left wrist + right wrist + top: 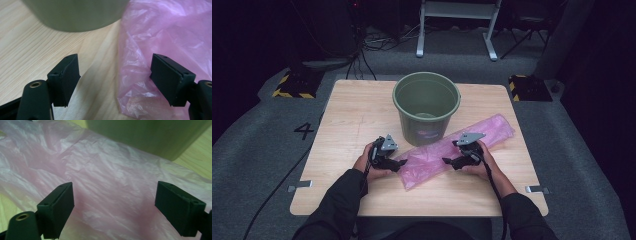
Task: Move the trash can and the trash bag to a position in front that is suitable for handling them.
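We see left tool (113,75) spread at pink bag (452,152) edge; right tool (115,207) spread above bag; green bucket (426,106) beyond both, on desk (352,115).

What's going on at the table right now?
A person holds a claw in each hand over a pink plastic bag lying flat on the wooden table, in front of an empty green bucket. The left claw sits at the bag's near end, the right claw over its middle. Both are open, gripping nothing yet.
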The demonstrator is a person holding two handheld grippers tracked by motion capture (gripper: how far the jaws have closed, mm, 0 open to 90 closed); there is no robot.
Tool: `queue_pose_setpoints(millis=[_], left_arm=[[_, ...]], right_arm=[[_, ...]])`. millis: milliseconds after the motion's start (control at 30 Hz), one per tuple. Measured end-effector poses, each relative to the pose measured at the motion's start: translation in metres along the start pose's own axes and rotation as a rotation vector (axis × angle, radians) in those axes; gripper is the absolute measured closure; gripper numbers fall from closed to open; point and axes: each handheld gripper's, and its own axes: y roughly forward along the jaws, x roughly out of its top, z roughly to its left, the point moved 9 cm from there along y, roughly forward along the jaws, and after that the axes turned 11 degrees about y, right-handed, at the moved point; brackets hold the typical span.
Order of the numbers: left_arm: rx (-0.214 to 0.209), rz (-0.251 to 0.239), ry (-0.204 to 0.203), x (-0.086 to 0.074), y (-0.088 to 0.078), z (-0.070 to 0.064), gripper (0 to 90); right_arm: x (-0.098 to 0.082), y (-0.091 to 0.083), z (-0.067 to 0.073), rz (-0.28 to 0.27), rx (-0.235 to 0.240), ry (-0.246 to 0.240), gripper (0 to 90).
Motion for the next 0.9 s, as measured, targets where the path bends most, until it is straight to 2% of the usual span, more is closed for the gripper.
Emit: queue_pose_setpoints(millis=[33, 67, 133, 267, 433, 533, 700, 900], left_arm=[[0.0, 0.0, 0.0, 0.0, 0.0, 0.0, 24.0], [-0.007, 0.006, -0.028, -0.001, 0.001, 0.004, 24.0], [-0.015, 0.011, -0.053, -0.001, 0.003, 0.007, 23.0], [0.005, 0.013, -0.039, 0.0, 0.004, 0.01, 22.5], [0.023, 0.012, -0.039, 0.0, 0.003, 0.011, 22.5], [0.029, 0.02, -0.055, -0.002, 0.002, 0.012, 22.5], [0.026, 0.02, -0.078, -0.003, 0.002, 0.013, 22.7], [0.027, 0.022, -0.078, -0.005, 0.0, 0.015, 22.6]], right_arm=[[0.0, 0.0, -0.002, 0.001, -0.009, 0.007, 15.6], [-0.001, 0.001, -0.004, 0.009, -0.026, 0.01, 15.6], [-0.003, 0.004, -0.007, 0.026, -0.045, 0.019, 15.7], [-0.004, 0.006, -0.009, 0.045, -0.058, 0.028, 16.0], [-0.006, 0.008, -0.01, 0.067, -0.044, 0.061, 16.6], [-0.007, 0.007, -0.009, 0.066, -0.043, 0.067, 19.1], [-0.008, 0.002, -0.009, 0.049, -0.031, 0.063, 32.8], [-0.011, -0.003, -0.009, 0.047, -0.022, 0.058, 37.4]])
